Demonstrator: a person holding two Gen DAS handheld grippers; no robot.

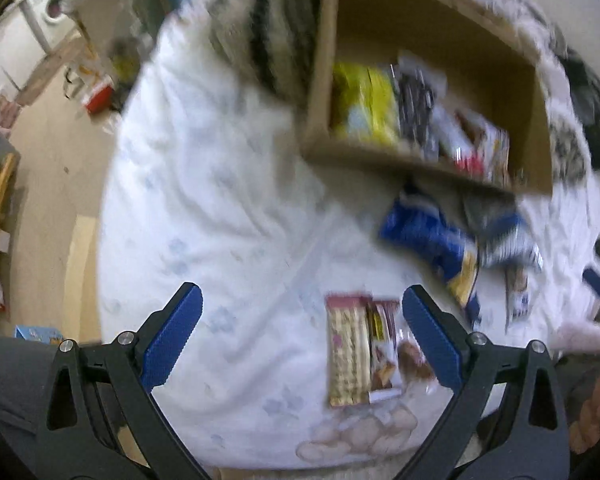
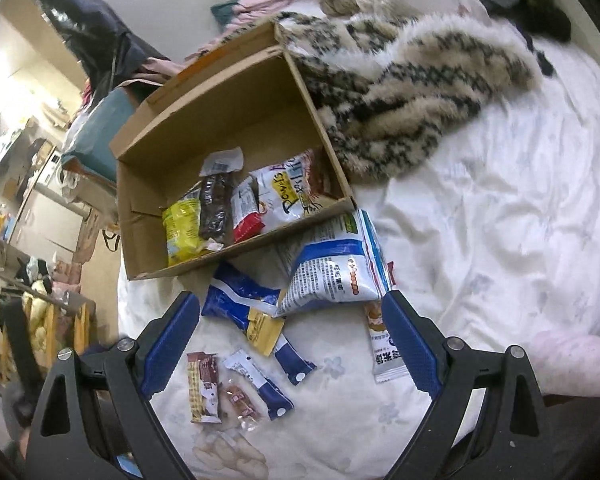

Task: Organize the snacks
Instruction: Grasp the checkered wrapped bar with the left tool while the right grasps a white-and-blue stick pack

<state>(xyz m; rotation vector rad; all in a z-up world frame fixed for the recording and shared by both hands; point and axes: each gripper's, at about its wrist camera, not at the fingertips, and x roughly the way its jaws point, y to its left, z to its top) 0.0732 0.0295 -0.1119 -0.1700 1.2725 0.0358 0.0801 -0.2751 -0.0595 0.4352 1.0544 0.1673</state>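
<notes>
A cardboard box (image 2: 228, 96) lies on a white bed and holds several snack packs, among them a yellow pack (image 2: 182, 228) and a white chips bag (image 2: 288, 196). It also shows in the blurred left wrist view (image 1: 440, 32). Loose snacks lie in front of it: a big blue-and-white bag (image 2: 332, 268), a blue wrapper (image 2: 240, 300), a brown bar (image 2: 203, 386) and a small white pack (image 2: 384, 344). My right gripper (image 2: 292, 340) is open and empty above these. My left gripper (image 1: 300, 332) is open and empty, with the brown bar (image 1: 348, 356) just inside its right finger.
A furry patterned blanket (image 2: 400, 92) lies against the box's right side. The bed (image 2: 500, 220) stretches to the right. Its left edge drops to a wooden floor (image 1: 52, 184) with clutter. A pink soft item (image 2: 572, 364) lies at the right.
</notes>
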